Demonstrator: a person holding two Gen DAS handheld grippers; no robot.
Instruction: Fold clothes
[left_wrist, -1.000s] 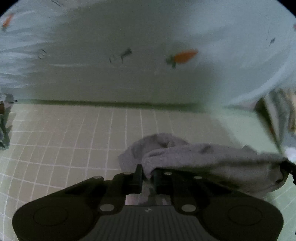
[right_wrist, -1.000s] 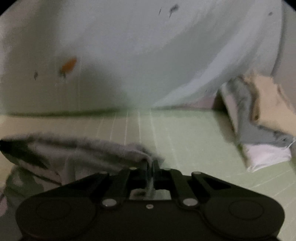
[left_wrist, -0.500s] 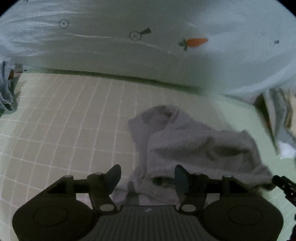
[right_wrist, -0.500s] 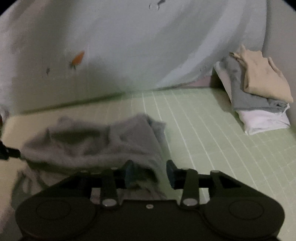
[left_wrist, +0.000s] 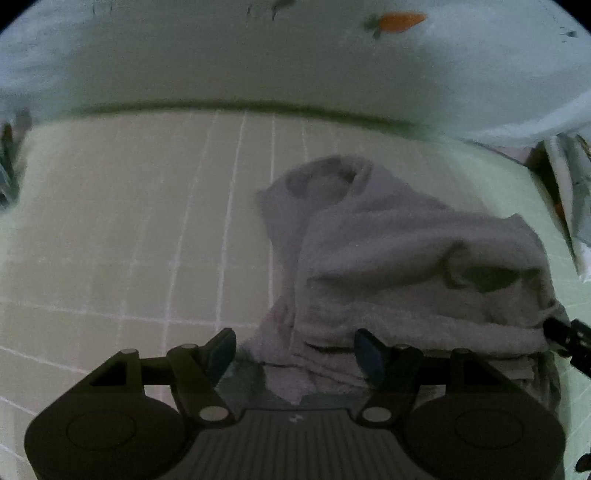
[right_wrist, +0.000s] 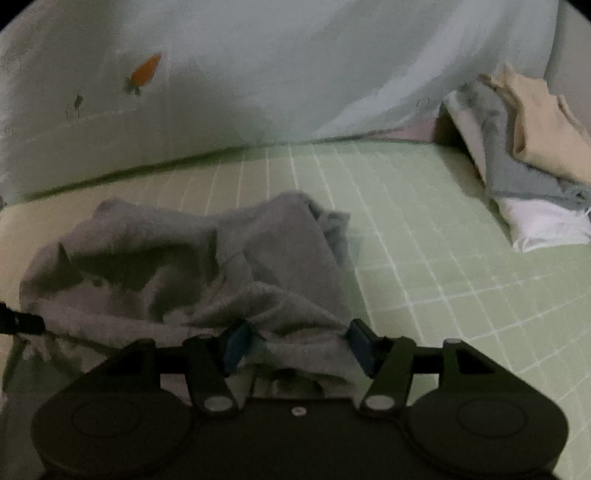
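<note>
1. Left wrist view: the left gripper (left_wrist: 295, 349) has just been spreading its jaws and now stands apart, clamped on nothing. The grey garment (left_wrist: 402, 266) lies in a crumpled heap on the green grid mat (left_wrist: 129, 229), its near edge running between the blue fingertips (left_wrist: 366, 352) but not pinched.
2. From here, a re-grip in that spot looks risky to me: the cloth is bunched in several layers, so closing could catch two layers at once, or only a loose wrinkle that slips out on the lift.
3. The other gripper's tip shows at the right edge, right against the garment. If both hands move in together they could knock into each other or drag the heap sideways.
4. Right wrist view: the right gripper (right_wrist: 297, 345) has also just been opening; its jaws are apart, with a fold of the garment (right_wrist: 207, 258) lying loose between them, nothing squeezed.
5. The heap is lumpy and shadowed, so a true hem or corner is hard to pick out; a wrong edge would give a crooked fold.
6. The stack of folded clothes (right_wrist: 532, 177) sits well apart at the far right by the pale sheet with carrots (right_wrist: 295, 66); a wide sweep while spreading the garment could topple it.
</note>
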